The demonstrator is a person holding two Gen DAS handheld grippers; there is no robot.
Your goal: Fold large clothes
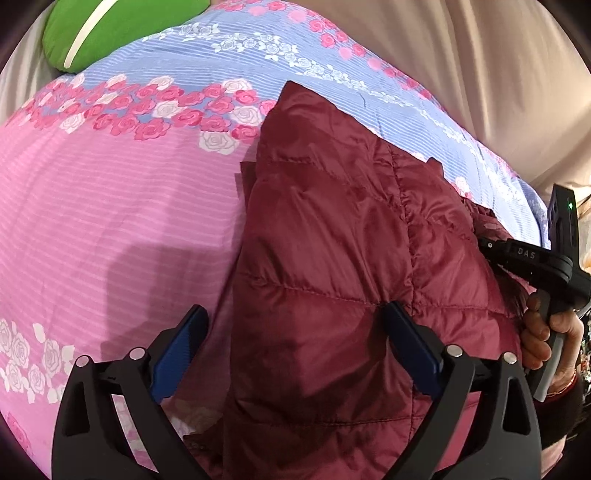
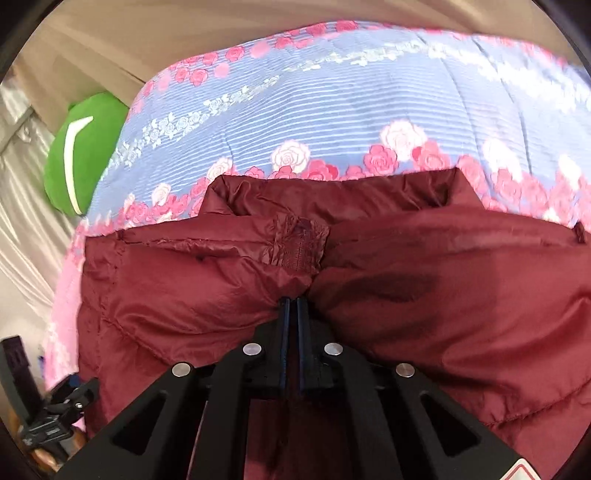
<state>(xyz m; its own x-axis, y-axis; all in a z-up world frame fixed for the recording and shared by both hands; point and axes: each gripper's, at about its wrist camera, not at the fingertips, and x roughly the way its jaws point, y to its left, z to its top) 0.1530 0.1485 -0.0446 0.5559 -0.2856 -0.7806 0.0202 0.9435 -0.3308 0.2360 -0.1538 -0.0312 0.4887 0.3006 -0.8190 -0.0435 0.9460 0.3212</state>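
Maroon quilted nylon, glossy and stitched in horizontal channels, makes up the jacket [image 1: 325, 258], the item I am folding. It lies in a puffy, partly folded heap on the bedspread [image 1: 110, 221], with its collar end toward the blue band of that cover.

My right gripper [image 2: 291, 301] has its two blue-edged fingers pressed together, pinching a ridge of jacket fabric at the tips. From this pinch the cloth gathers into creases to both sides. Just beyond the pinch sits a puckered elastic cuff [image 2: 301, 242], and beyond that the open collar [image 2: 332, 195] stands up from the jacket body.

My left gripper [image 1: 295, 332] has its jaws spread wide. One blue pad [image 1: 410, 347] rests against the jacket's quilted surface; the other pad [image 1: 181, 354] stands off the jacket's edge, over the pink part of the bedspread. No fabric is clamped on this side.

At the jacket's far side in the left wrist view, my right hand [image 1: 550, 339] wraps the grey handle of the right gripper's black body.

Beneath the jacket, the bedspread shows pink stripes, a row of pink and white roses, then a blue striped band. A green cushion [image 1: 110, 33] with a white stripe sits past the blue band, away from the jacket. Beige cloth [image 1: 498, 74] hangs behind the bedspread.
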